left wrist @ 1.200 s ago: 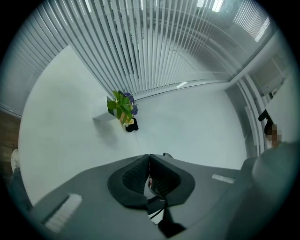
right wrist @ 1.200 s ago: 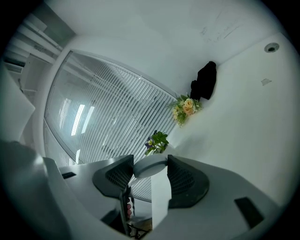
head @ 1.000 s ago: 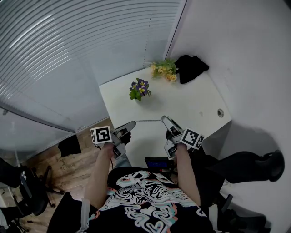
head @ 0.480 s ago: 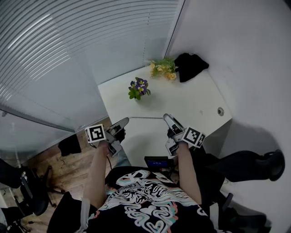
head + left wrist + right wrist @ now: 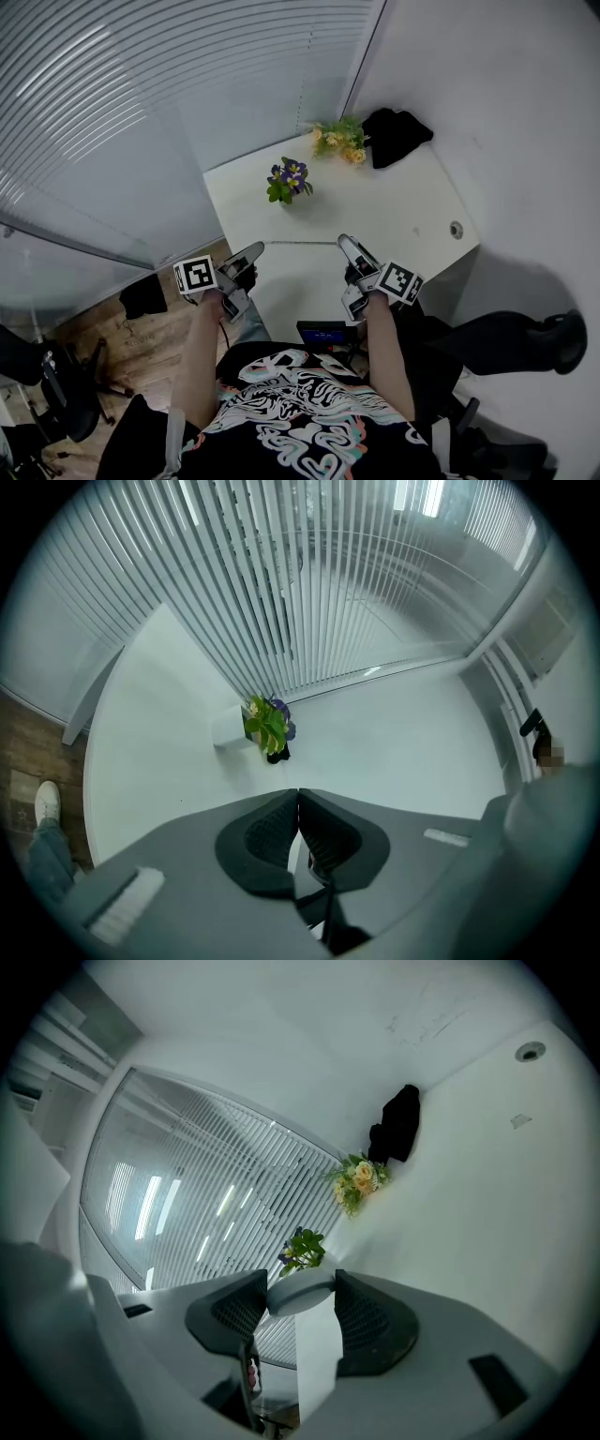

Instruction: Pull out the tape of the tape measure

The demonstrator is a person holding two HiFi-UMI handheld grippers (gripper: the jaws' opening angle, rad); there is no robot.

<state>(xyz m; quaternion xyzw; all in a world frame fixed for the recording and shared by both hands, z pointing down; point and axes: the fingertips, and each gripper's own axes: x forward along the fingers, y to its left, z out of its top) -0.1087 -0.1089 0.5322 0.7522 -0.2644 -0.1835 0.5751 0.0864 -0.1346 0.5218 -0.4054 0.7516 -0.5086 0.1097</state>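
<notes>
Head view gave what neither gripper view did: both tools at once, over the near edge of the white rectangular table point(image 5: 403, 211). The thin pale tape point(image 5: 300, 244) was drawn out straight between them, from the tip of my left gripper point(image 5: 257, 249) across to the tip of my right gripper point(image 5: 343, 242). It did not show me how either pair of jaws stood.

The left gripper view did. My jaws there were pressed fully together, and as the tape ended at that tip, they were pinched on its end, though the strip itself was too thin to make out between them. The right gripper view showed the other jaws standing apart and clamped on the round white tape measure case point(image 5: 300, 1293), one pad on each side of it. From above, the tool hid that case.

As for containers, only the left gripper view showed the small white pot point(image 5: 227, 731) on the table; it held the green-leaved plant with purple flowers point(image 5: 269, 726). From above, the leaves covered the pot. The bunch of yellow flowers point(image 5: 339, 141) was at the table's far corner beside a black bundle of cloth point(image 5: 398, 136). I could not tell what, if anything, held the bunch.
</notes>
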